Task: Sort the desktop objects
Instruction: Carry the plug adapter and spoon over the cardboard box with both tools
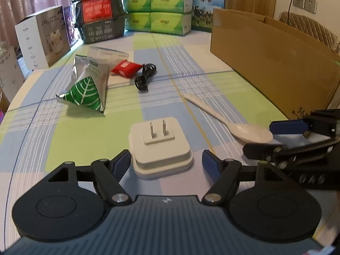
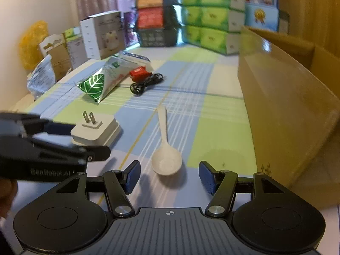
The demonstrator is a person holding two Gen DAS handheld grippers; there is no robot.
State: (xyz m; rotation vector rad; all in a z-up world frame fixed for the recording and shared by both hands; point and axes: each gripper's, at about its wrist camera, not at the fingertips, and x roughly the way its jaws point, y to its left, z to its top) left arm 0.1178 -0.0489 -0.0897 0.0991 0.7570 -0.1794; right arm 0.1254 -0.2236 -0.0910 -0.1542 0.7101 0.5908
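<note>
A white plug adapter (image 1: 160, 146) lies prongs-up on the checked tablecloth, between the fingers of my open left gripper (image 1: 166, 163); the pads are not pressing it. The adapter (image 2: 95, 130) also shows in the right wrist view, beside the left gripper (image 2: 70, 140). A white plastic spoon (image 2: 165, 148) lies just ahead of my open right gripper (image 2: 170, 177), bowl toward me. The spoon (image 1: 233, 123) and the right gripper (image 1: 276, 136) appear at the right in the left wrist view. Farther off lie a green leaf-print packet (image 1: 89, 89), a red packet (image 1: 125, 67) and a coiled black cable (image 1: 145, 76).
A large open cardboard box (image 1: 274, 63) stands along the right side of the table. Stacked green tissue packs (image 1: 157, 6), dark packs and a white carton (image 1: 42, 36) line the far end. More boxes and a yellow bag (image 2: 31, 42) sit off the left edge.
</note>
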